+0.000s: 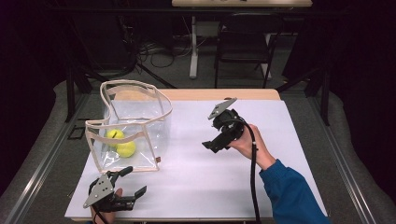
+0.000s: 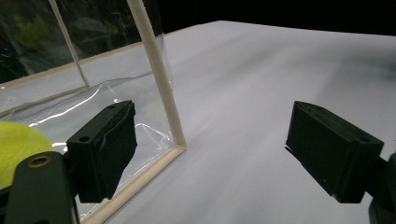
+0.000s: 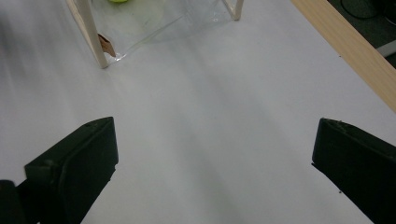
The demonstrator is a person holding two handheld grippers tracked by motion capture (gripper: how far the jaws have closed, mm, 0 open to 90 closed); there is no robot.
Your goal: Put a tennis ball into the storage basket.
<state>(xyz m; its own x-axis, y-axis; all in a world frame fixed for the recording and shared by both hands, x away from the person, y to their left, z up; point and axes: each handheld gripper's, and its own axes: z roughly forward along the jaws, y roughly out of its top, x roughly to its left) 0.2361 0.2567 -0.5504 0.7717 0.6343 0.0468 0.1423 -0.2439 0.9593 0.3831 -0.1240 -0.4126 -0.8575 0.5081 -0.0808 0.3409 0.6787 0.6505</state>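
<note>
**Clear bag with two yellow-green balls, both grippers apart from it**

A clear plastic bag with cream fabric trim stands at the left centre of the frame on a white table sheet. Two yellow-green tennis balls lie inside it, touching each other. At the lower left, the left gripper sits just below the bag's bottom edge, jaws spread. The right gripper, held by a hand in a blue sleeve, hangs at centre frame, well apart from the bag.

High view overhead, gripper views low, sharing clear bag
</note>
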